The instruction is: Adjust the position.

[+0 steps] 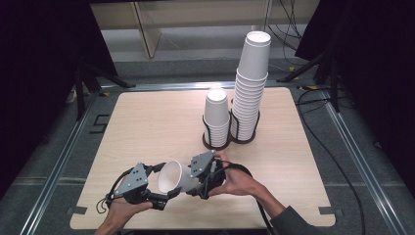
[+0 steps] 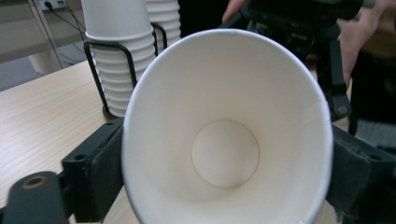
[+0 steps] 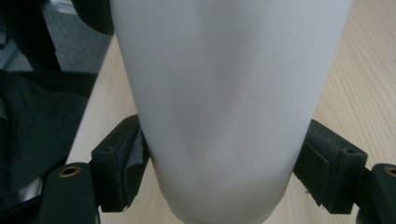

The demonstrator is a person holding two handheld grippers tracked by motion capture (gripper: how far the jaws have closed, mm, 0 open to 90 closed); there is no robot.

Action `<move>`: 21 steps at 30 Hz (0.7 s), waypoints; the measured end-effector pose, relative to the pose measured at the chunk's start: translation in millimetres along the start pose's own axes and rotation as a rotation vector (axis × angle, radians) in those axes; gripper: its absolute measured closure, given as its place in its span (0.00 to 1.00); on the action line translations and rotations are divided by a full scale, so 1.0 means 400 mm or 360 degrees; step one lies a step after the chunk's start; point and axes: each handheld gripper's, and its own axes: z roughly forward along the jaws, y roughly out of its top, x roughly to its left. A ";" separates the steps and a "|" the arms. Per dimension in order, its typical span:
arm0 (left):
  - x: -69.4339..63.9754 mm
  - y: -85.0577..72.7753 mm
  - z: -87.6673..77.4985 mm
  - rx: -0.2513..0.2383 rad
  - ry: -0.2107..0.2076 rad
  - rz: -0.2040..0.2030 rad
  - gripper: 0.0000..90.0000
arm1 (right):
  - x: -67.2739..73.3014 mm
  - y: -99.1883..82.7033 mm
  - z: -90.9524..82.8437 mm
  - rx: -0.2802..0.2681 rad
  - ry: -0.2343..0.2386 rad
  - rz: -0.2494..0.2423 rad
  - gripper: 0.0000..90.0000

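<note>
A single white paper cup (image 1: 175,177) is held on its side above the near edge of the desk (image 1: 147,122), between the two claws. Its open mouth is turned toward the left claw (image 1: 164,188), and its closed base end is turned toward the right claw (image 1: 195,183).

In the left gripper view, the cup's rim (image 2: 224,126) is seen framed by the left claw's two black jaws, one close at each side; whether the pads press on the rim cannot be told. The cup's inside is seen bare down to its round bottom.

In the right gripper view, the cup's lower wall (image 3: 229,107) is pinched between the right claw's jaws, with both pads set against it.

Further back on the desk, two black wire holders are placed side by side. In the nearer, left holder (image 1: 216,139) a short stack of white cups (image 1: 217,115) is kept; in the right holder (image 1: 244,132) a tall stack of cups (image 1: 250,83) is kept, leaning slightly.
</note>
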 end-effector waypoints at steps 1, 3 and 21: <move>0.005 -0.001 -0.004 -0.0004 -0.0004 -0.0017 0.12 | 0.000 0.000 0.000 0.0000 0.0000 0.0000 0.27; 0.015 -0.004 -0.005 -0.0077 -0.0013 -0.0072 0.10 | 0.002 -0.001 -0.008 -0.0058 0.0027 0.0071 0.28; 0.020 -0.018 0.001 -0.0347 0.0048 -0.0251 0.07 | -0.015 -0.006 -0.018 -0.0337 0.0027 0.0228 0.28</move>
